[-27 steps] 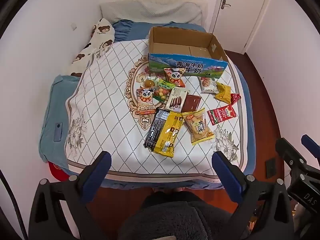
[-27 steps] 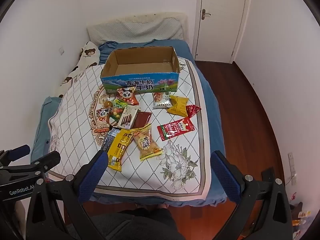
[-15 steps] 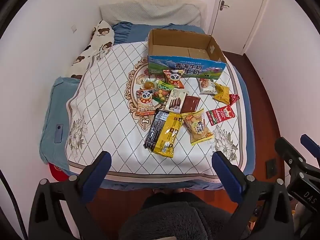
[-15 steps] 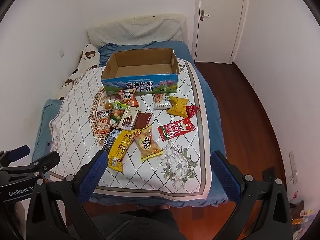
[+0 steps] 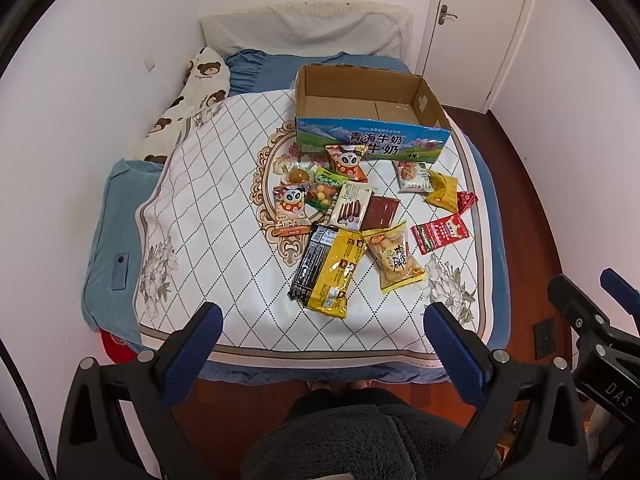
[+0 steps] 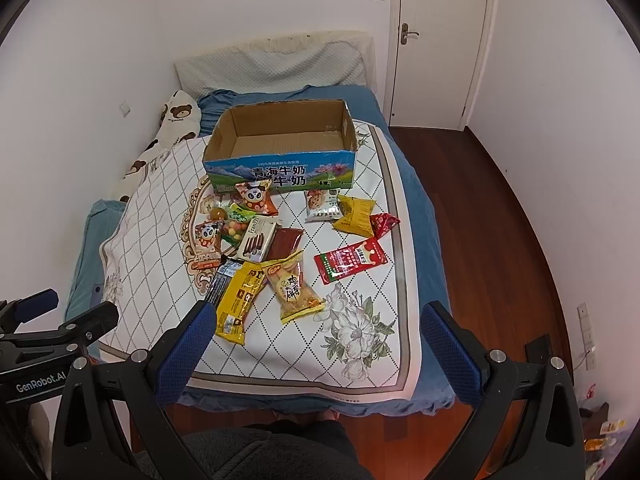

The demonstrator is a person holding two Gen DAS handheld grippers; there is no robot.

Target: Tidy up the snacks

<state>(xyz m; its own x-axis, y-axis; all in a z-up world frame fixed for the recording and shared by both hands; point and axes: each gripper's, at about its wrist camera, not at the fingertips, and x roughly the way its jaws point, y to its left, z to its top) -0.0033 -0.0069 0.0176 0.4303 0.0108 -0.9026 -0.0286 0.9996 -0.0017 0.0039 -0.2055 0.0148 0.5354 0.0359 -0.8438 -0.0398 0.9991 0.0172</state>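
Observation:
Several snack packets lie scattered on the quilted bedspread [image 5: 208,216] in front of an empty cardboard box [image 5: 370,120] [image 6: 280,148] with a blue printed front. Nearest me are a yellow-and-black packet [image 5: 326,270] [image 6: 236,300] and a yellow biscuit bag [image 5: 394,254] [image 6: 294,286]. A red sachet [image 5: 440,232] [image 6: 350,259] lies to the right, and panda packets [image 5: 347,162] sit by the box. My left gripper [image 5: 320,344] and right gripper [image 6: 316,340] both hang open above the bed's foot, well short of the snacks, with nothing between the fingers.
The bed fills the room between a white wall on the left and dark wood floor [image 6: 500,240] on the right. A bear-print pillow [image 5: 188,108] lies at the left, a closed door [image 6: 436,40] stands at the back. A person's dark fleece clothing [image 5: 360,440] shows below.
Both views have shifted slightly, so the bed and snacks sit a little lower in the frames. Both grippers have stayed open and no snack has moved.

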